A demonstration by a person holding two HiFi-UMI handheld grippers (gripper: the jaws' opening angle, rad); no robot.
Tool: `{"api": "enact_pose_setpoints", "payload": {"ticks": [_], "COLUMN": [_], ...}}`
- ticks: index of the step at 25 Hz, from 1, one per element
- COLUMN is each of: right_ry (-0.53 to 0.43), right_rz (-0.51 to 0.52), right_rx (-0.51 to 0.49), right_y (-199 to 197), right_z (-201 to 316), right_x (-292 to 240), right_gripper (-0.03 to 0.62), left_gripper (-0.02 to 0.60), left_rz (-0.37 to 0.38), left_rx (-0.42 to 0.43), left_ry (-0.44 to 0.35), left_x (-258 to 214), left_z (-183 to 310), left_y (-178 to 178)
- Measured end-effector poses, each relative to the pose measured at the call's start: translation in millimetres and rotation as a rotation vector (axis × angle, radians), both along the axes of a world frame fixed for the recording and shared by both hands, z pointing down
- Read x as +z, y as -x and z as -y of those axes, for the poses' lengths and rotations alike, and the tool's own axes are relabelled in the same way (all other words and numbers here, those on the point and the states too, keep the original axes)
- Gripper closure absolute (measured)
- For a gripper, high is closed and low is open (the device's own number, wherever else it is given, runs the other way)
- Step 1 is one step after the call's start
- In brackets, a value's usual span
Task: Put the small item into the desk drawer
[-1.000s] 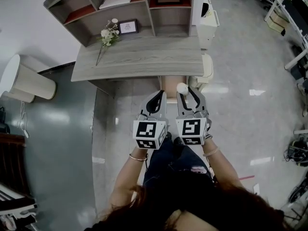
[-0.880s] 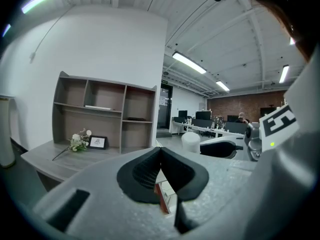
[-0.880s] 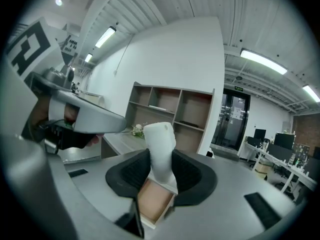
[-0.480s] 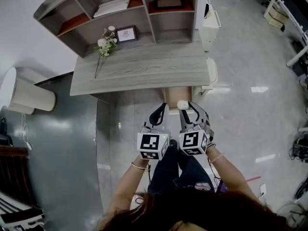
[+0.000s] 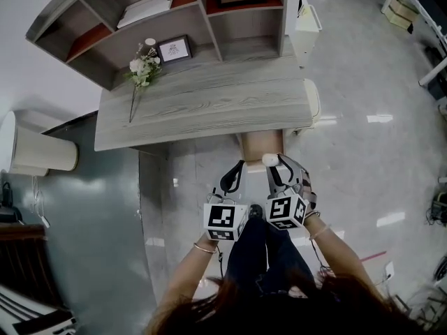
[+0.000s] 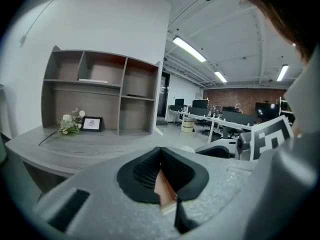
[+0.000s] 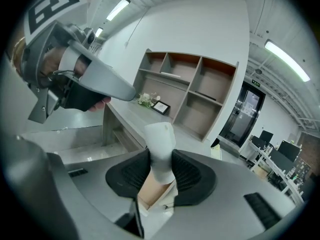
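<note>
Right gripper (image 5: 274,166): you hold it on the right of the pair, aimed at the near edge of the tabletop (image 5: 209,103). Its jaws are clenched on the small item (image 5: 269,160).
Small item: white and rounded at the top. It stands upright between the black pads of the right jaws, with its upper part poking out above them. In the head view it shows at the near end of the drawer (image 5: 257,144), held in the air and clear of the tabletop.
Left gripper (image 5: 235,169): it sits just to the left of your right gripper, close beside it but not touching. Its jaws are pressed together with nothing gripped between them.
Drawer: pulled out from under the tabletop's near edge, towards the right end. Its inside is tan, and both grippers point at it.
Tabletop: grey wood grain, wide from left to right. At its far left it carries a spray of white flowers (image 5: 142,67) and a small picture frame (image 5: 174,49) just to the right of them.
Shelf unit (image 5: 209,16): stands along the far side of the tabletop, with open compartments. A flat white thing lies in the upper middle one and a dark frame in the one to its right.
Marker cubes: one rides on the near end of each gripper, just above your wrists.
</note>
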State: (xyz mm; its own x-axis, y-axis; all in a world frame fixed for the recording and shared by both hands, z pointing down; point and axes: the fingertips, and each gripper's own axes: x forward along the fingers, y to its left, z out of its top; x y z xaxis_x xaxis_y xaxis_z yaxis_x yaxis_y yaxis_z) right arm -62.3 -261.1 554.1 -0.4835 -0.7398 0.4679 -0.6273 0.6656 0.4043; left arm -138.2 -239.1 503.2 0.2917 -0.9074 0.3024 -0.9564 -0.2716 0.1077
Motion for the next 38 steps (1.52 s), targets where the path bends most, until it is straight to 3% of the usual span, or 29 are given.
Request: {"api": "enact_pose_setpoints", "payload": {"ticks": [13, 38], "right_ry": [0.017, 0.093], "right_rz": [-0.105, -0.240], "right_rx": [-0.023, -0.078], "right_y": [-0.7, 11.6], "right_z": [22.3, 39.0], "right_x": [69.4, 182.2], "right_gripper": [0.468, 0.467], "left_gripper": [0.566, 0.566], "left_rz": [-0.034, -0.025], "left_rx": [0.045, 0.094], "left_ry": [0.027, 0.088], "left_x": [61.9, 175.0], "left_z": [16.6, 31.1], "left_y": [-4.1, 10.7]}}
